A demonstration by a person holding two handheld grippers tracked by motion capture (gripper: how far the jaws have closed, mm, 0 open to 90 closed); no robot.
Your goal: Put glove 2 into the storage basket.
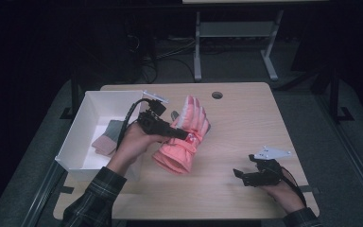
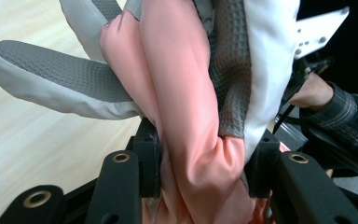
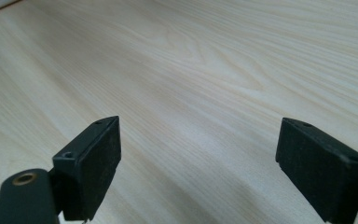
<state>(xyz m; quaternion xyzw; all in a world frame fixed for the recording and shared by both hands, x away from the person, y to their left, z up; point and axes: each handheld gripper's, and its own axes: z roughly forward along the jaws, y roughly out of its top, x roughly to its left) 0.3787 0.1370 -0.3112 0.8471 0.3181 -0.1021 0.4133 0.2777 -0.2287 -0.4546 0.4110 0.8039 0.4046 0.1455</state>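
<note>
Jaws of left gripper (image 1: 185,135) clamped on pink glove (image 1: 184,137), right gripper (image 1: 238,175) jaws apart above table (image 1: 246,123)

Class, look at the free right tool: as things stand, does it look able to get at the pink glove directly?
Probably yes. The right tool is open and holds nothing, and bare table lies between it and the pink glove. The left tool is clamped on the glove's middle, but the cuff end toward the right tool looks free.
</note>
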